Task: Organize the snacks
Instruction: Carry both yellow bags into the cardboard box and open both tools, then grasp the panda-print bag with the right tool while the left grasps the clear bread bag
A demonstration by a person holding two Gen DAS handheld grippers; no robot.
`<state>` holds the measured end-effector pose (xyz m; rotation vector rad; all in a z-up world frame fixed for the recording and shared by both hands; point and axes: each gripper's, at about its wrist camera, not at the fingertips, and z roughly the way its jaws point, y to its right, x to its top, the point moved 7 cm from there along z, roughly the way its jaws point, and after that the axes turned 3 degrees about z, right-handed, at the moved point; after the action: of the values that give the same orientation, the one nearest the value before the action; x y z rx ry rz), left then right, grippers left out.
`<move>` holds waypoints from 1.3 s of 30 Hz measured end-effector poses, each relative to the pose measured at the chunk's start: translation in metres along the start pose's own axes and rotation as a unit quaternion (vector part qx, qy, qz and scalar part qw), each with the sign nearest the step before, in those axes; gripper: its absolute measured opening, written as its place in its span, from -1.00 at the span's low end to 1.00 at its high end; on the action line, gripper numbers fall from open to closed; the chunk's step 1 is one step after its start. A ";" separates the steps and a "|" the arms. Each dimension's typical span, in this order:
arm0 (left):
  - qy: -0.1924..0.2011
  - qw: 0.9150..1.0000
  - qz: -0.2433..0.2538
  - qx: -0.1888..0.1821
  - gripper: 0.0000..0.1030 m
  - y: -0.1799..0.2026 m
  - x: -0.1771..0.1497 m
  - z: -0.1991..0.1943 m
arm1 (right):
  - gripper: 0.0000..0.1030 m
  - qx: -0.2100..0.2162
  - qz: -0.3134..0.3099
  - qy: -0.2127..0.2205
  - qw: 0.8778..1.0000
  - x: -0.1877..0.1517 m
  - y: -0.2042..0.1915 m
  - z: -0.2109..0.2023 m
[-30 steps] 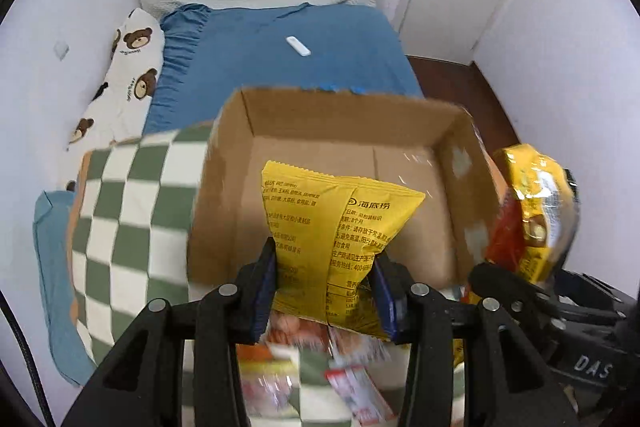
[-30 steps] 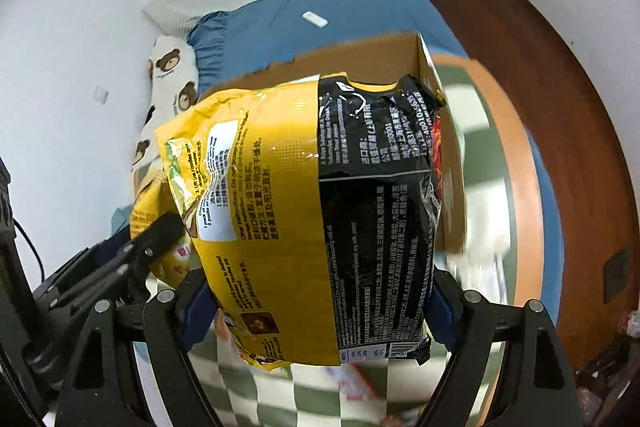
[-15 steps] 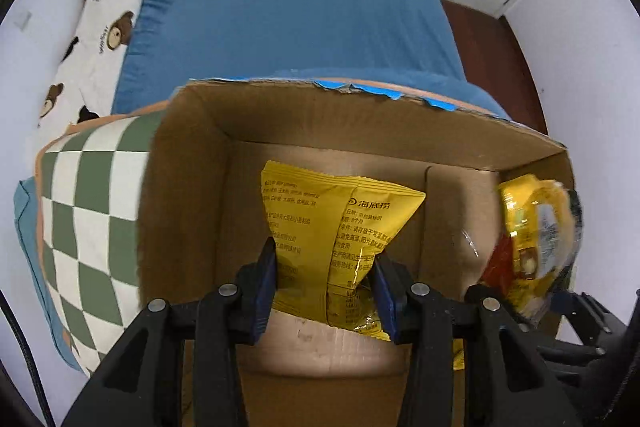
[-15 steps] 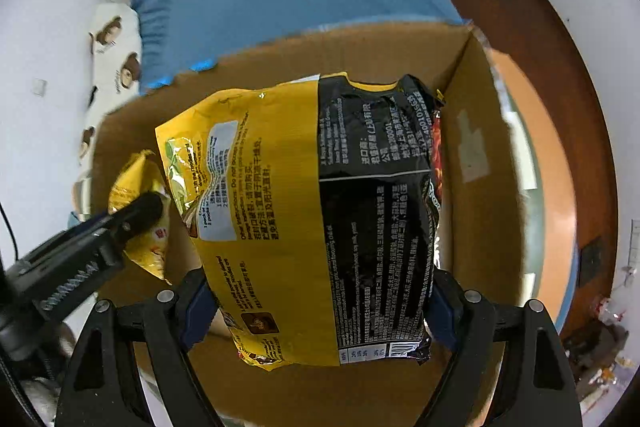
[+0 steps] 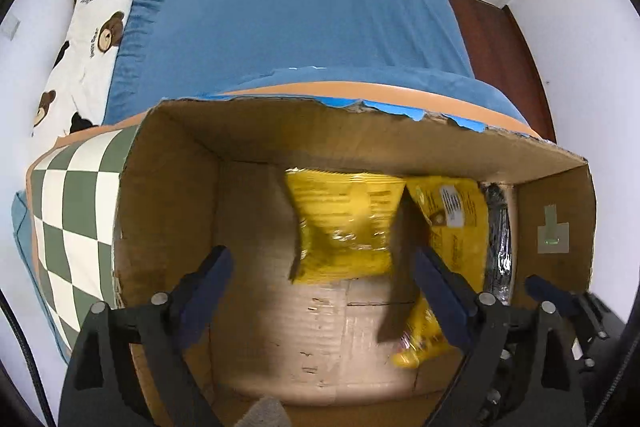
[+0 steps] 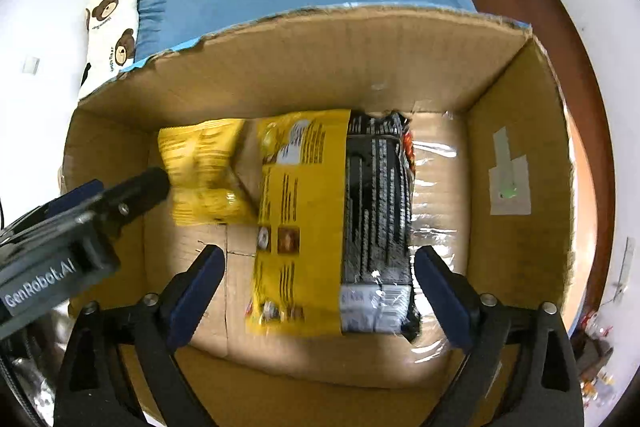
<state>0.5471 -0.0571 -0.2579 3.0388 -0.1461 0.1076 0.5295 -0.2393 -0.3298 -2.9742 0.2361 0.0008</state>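
1. Cardboard box (image 6: 280, 75) holds our yellow-black bag (image 6: 332, 227), long axis running near to far, beside the small yellow packet (image 5: 344, 227).
2. Our left gripper (image 5: 324, 291) and right gripper (image 6: 316, 291) are opening, gripping nothing.

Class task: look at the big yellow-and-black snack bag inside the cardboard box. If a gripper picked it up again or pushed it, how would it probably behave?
The yellow-and-black snack bag would probably flex rather than stay stiff: its film is creased and wrinkled. It may be slippery, since the wrapper is glossy. It looks puffy, so it is likely light for its size and would slide across the cardboard box floor rather than roll.
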 end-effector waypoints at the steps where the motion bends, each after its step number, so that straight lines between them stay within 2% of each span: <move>1: 0.002 1.000 0.001 0.006 0.79 0.001 -0.002 0.000 | 0.92 -0.003 -0.003 0.003 1.000 -0.002 -0.001 -0.004; 10: 0.033 0.999 0.012 0.017 0.79 0.004 -0.022 -0.016 | 0.92 -0.029 -0.019 0.028 0.999 -0.022 0.003 -0.019; 21: 0.083 0.996 0.014 0.024 0.79 0.002 -0.065 -0.060 | 0.92 -0.020 -0.018 0.061 0.998 -0.060 0.011 -0.045; 24: 0.097 0.995 0.008 0.015 0.79 0.002 -0.077 -0.074 | 0.92 -0.019 -0.022 0.073 0.997 -0.072 0.011 -0.057; 39: 0.198 0.980 0.009 0.022 0.79 0.001 -0.148 -0.162 | 0.92 0.000 -0.041 0.169 0.985 -0.152 -0.009 -0.148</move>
<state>0.3893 -0.0287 -0.1077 2.9834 -0.1389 0.7184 0.3789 -0.2302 -0.1804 -2.9647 0.1527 -0.5167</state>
